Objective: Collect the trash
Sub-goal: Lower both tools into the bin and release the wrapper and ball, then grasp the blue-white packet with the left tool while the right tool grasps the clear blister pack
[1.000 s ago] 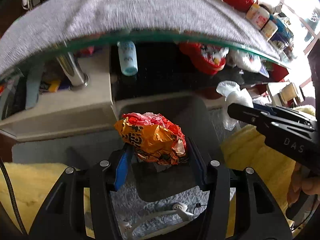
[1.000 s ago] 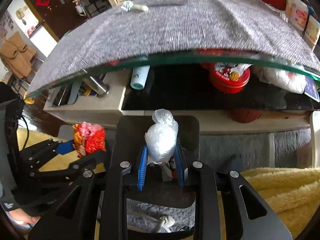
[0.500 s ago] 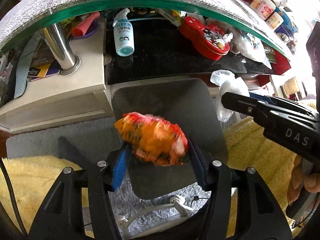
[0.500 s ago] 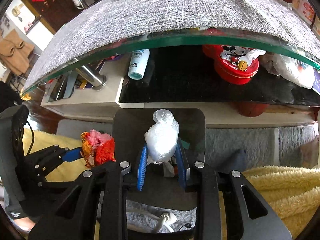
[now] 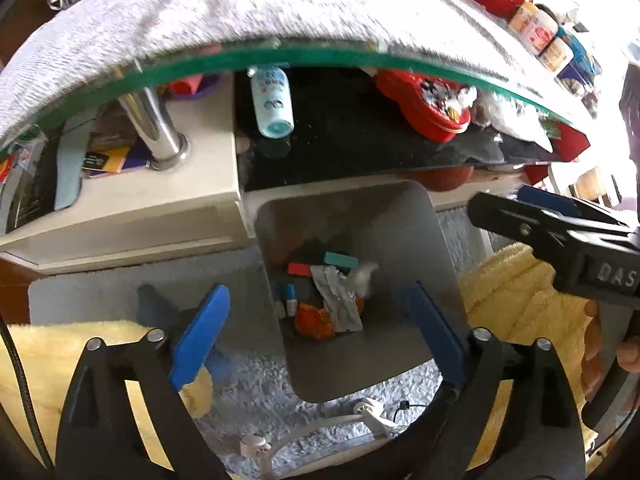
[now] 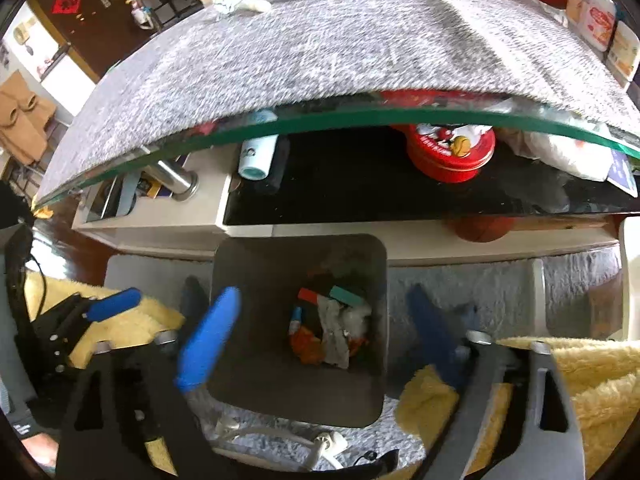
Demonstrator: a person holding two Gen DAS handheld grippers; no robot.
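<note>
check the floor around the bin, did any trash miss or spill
Nothing stands out: the orange wrapper and white wad lie inside the grey bin; the rug beside it shows only a white cable.

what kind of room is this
Most likely a home living room: a glass-topped coffee table under a grey cloth, a red cartoon tin on its lower shelf, and a small trash bin on a shaggy rug.

A lived-in home sitting room: a glass-topped coffee table (image 6: pixel 400 118) under grey cloth at 12 o'clock, a red cartoon tin (image 6: pixel 452 152) on its shelf, a grey waste bin (image 6: pixel 296 396) on shaggy carpet (image 6: pixel 500 284) at 6 o'clock
</note>
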